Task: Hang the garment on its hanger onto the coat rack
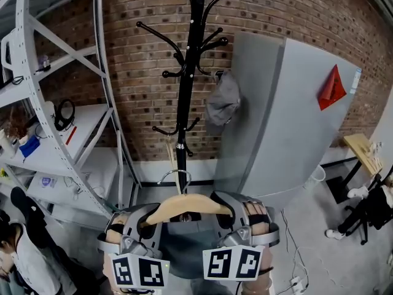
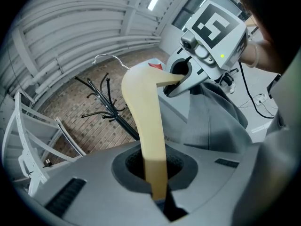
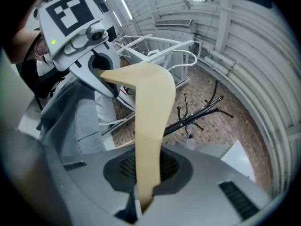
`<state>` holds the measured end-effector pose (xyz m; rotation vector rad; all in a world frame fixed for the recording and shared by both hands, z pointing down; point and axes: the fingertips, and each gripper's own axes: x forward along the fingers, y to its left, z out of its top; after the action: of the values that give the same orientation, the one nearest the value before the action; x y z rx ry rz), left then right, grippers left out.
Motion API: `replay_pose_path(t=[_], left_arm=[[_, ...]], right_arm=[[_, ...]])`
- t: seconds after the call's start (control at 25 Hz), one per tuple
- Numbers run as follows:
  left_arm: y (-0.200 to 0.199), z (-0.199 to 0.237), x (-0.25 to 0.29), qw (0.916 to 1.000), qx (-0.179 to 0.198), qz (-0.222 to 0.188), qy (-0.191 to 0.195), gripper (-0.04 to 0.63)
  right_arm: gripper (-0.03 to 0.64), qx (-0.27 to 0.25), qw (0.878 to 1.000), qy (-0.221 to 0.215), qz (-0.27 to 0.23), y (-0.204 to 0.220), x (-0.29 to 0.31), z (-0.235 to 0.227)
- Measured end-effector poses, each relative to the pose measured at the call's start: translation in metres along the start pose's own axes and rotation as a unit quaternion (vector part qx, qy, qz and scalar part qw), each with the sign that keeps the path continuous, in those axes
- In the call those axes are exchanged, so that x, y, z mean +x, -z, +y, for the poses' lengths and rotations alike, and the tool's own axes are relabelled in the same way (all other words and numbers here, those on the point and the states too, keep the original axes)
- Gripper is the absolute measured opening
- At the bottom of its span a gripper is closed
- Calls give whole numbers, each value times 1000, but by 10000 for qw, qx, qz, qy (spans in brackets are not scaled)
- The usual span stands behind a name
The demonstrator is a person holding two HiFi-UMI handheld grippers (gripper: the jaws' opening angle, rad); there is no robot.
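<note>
1. nearest the camera, low in the head view: left gripper (image 2: pixel 157 192), jaws clamped shut on the left arm of the wooden hanger (image 1: pixel 187 206), with no gap showing beside the wood.
2. alongside it: right gripper (image 3: pixel 143 199), jaws likewise closed hard on the hanger's right arm. between them the two grippers carry the bar roughly level.
3. beneath the bar: grey garment (image 1: pixel 190 244), draped on the hanger and hanging between the grippers. its lower part runs out of frame.
4. atop the bar: metal hook (image 1: pixel 176 178), upright and free, on no peg. it shows in front of the pole, lower than the lowest pegs.
5. beyond: black coat rack (image 1: pixel 188 72), with pegs at several heights. a grey cap (image 1: pixel 222 102) already occupies one right-hand peg.
6. farthest: brick wall (image 1: pixel 141 91), grey cabinet (image 1: pixel 288 121) to the right, white shelving (image 1: pixel 55 121) to the left.
7. hazards, as judged:
   - an uneven lift would tip the bar and let the garment slide off one end.
   - a hook turned the wrong way would glance off a peg.
   - the pegs look short, so letting go before the hook seats would drop the lot.
   - crowding the occupied peg could knock the cap down.
</note>
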<state>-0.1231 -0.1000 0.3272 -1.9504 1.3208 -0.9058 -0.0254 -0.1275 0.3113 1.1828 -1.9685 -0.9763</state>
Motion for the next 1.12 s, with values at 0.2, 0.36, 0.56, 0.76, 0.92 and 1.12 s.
replay_pose_path(t=[0.2, 0.36, 0.56, 0.76, 0.92, 1.12], left_arm=[[-8, 22, 46, 9999, 41, -46, -119, 5], [-12, 39, 80, 9996, 49, -56, -284, 5], [-10, 58, 115, 9986, 24, 13, -524, 5], [-4, 71, 142, 9980, 17, 130, -625, 5], [-1, 82, 162, 9976, 45, 145, -672, 5], [3, 103, 186, 9970, 135, 68, -760, 5]], right_arm=[[31, 86, 9999, -44, -81, 14, 41, -26], [31, 130, 9996, -66, -257, 21, 71, -46], [29, 61, 9982, -95, -582, 24, 105, -65], [29, -47, 9974, -112, -713, 27, 137, -75], [29, -77, 9970, -82, -767, 29, 160, -85], [29, -46, 9967, 8, -808, 26, 188, -98]])
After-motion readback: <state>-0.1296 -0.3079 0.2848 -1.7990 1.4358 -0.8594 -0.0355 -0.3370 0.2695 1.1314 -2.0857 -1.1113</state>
